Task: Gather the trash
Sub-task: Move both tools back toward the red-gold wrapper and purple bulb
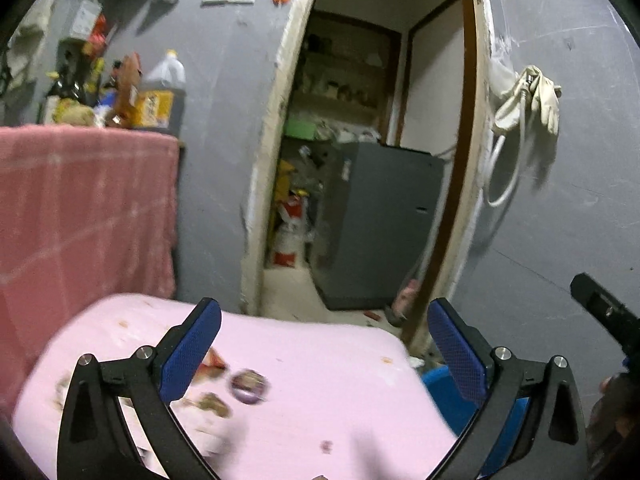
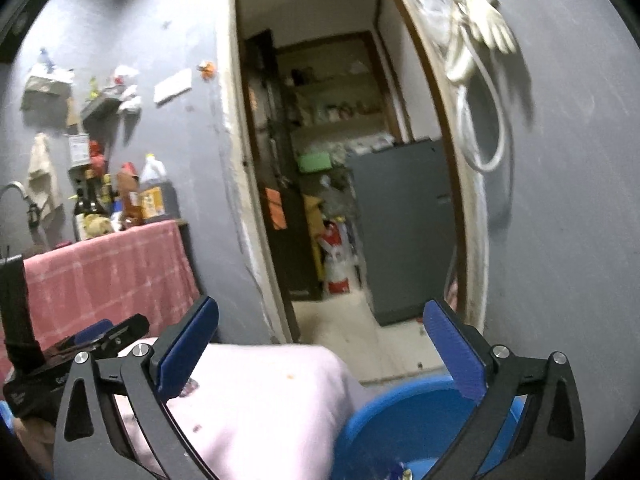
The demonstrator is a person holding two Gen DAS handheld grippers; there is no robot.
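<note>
Hovering over a pink-covered table [image 1: 320, 360], the left gripper [image 1: 324, 354] has its blue-padded jaws spread wide with nothing between them. Scraps of trash lie on the pink cover: a round purple piece [image 1: 248, 386] sits near the table's middle, a brownish crumpled scrap [image 1: 212, 404] lies just beside it toward the near edge, and a reddish wrapper [image 1: 214, 362] shows partly behind the left finger; all are blurred, so what they are cannot be told. A blue bin [image 1: 444, 396] stands off the table's right edge, low in the frame. In the right wrist view the right gripper [image 2: 320, 352] also has its jaws wide apart and empty, reaching above the table's right edge and the bin's blue rim [image 2: 400, 404]; small bits of litter [image 2: 402, 472] show inside it at the bottom of the frame. The left gripper's black body [image 2: 100, 340] shows at the left of that view. Beyond the table, a pink checked cloth [image 1: 80, 208] hangs over a counter crowded with bottles, among them a large jug [image 1: 162, 92]. An open doorway [image 1: 360, 140] in the grey wall shows a dark grey cabinet [image 1: 380, 220] and cluttered shelves. Pale gloves [image 1: 528, 96] and a white looped hose [image 1: 504, 176] hang on the wall to the right of the doorway.
</note>
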